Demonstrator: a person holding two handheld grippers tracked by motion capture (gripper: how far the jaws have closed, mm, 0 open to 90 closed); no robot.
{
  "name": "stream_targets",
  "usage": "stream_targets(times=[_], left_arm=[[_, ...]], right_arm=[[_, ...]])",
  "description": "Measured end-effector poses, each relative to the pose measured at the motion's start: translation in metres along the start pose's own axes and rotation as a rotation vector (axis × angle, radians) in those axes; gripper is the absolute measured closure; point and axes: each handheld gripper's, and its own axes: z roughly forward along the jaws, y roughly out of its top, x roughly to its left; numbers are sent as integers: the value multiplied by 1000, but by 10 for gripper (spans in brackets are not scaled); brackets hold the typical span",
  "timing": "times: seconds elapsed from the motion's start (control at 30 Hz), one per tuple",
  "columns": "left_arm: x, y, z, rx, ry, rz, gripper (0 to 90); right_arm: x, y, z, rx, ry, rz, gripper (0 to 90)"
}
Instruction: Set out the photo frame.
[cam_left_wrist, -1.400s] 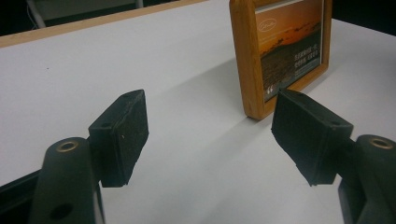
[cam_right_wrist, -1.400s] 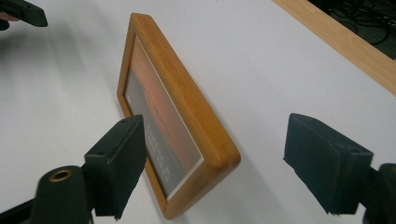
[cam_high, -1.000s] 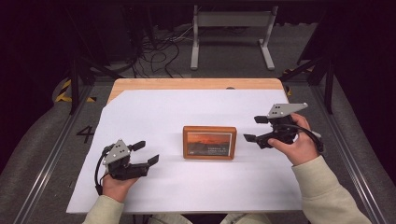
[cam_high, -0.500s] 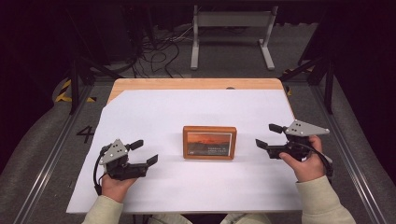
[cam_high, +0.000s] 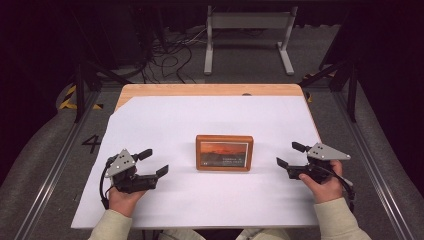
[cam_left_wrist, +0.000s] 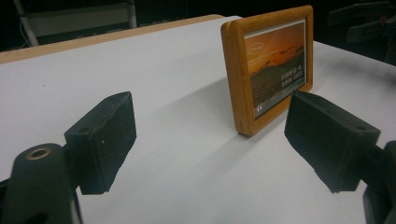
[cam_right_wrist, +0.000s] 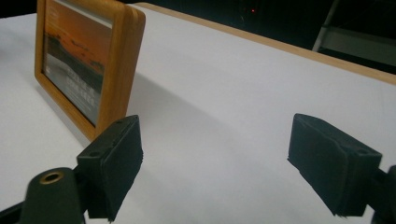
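Overhead plus two low tool-mounted views

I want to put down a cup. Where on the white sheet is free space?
Free: the wide strip between the picture frame and the table's far wooden edge, and the near strip before the frame. Busier: beside the frame, where the left tongs and right tongs sit open.

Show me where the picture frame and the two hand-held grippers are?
picture frame (cam_high: 224, 153): high view, on its photo.
left gripper (cam_high: 156, 162): high view, between its open jaw tips.
right gripper (cam_high: 290, 154): high view, between its open jaw tips.
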Motion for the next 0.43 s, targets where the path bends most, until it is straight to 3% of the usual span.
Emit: stream_targets(times=[0.13,0.33,0.43], left_arm=[[1,-1,0,0,3,-2,170],[1,-1,1,6,5,-9,171],[1,-1,2,31,37,1,180]], right_arm=[[0,-7,3,23,18,7,156],[1,-6,3,6,17,4,156],[0,-6,3,14,8,6,156]])
